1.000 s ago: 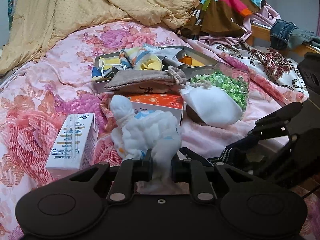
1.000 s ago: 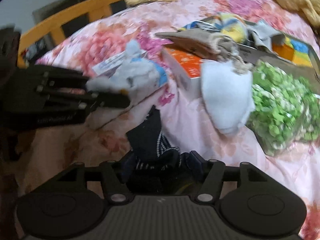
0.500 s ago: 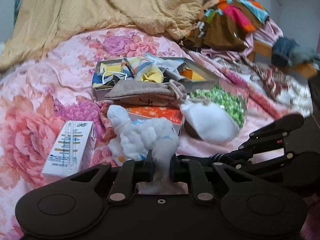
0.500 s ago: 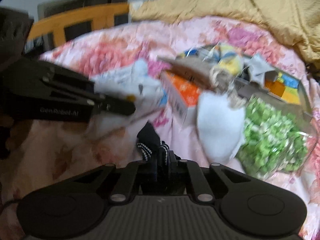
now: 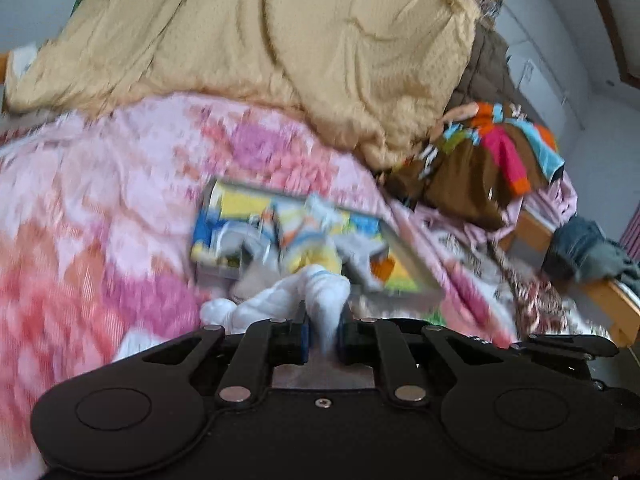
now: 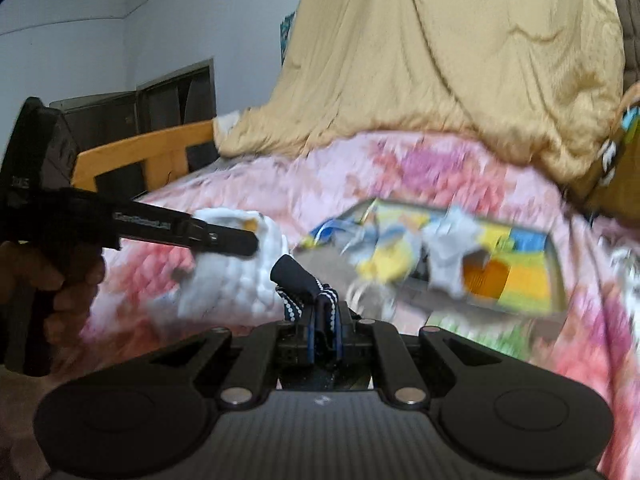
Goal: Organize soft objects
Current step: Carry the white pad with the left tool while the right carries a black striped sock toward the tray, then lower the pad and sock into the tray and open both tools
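above the flowered bed cover [image 5: 100, 216], both tongs are loaded and face the shallow box [image 5: 408, 256] of mixed cloth pieces that lies open further up the bed. the left tongs [image 5: 322, 336] are clamped on the white fluffy sock [image 5: 320, 292], which bulges forward out of the closed tips and hangs clear of the bed; from the right wrist view the same sock [image 6: 240, 272] shows bunched at the end of the left tool, just left of the right one. the right tongs [image 6: 324, 336] are pinched shut on the dark sock with white dotted trim [image 6: 300, 280], whose toe curls up and to the left. carrying one in each tool probably lets both go to the box in one trip. the box sits just ahead of both tips, slightly right. heavy blur hides its contents in detail.
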Demonstrator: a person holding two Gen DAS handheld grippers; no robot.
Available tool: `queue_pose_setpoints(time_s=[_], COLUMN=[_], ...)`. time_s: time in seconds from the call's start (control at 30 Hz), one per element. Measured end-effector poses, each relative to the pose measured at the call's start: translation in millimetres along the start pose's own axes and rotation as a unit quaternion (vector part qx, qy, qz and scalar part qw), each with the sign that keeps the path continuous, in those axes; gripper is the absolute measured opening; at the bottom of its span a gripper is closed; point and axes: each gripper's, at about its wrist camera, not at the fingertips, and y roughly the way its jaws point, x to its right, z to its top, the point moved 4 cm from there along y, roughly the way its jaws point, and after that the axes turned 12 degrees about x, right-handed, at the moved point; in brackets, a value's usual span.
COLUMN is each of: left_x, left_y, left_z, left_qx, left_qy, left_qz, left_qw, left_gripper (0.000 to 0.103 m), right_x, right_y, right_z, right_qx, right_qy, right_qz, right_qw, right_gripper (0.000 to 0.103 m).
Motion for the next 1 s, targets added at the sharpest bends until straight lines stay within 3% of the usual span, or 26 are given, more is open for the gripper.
queue_pose_setpoints(time_s=[0.37,0.57,0.8,1.0], left_x=[2,-8,-21,-25], left_y=[51,81,136,187], left_z=[62,77,78,66], left_qx=[0.067,0.079,0.070,0.027], left_qy=[0.013,0.011,0.020,0.045], left_qz=[-0.039,-0.047,-0.029,0.014], left_qw=[0.9969,0.9957,0.9969,0.9985], left_gripper=[0.013,0.013,0.013,0.013], right_x=[59,84,116,136], right_y=[67,102,147,179], right_z=[53,65,57,43], right_qx=[-0.016,-0.034,-0.078,-0.117], right_qy=[0.015,0.040,0.083,0.117], right_qz=[-0.047,-0.081,-0.119,-0.148], right_qw=[0.999,0.995,0.986,0.975], right_gripper=[0.010,0.010,0.010,0.010])
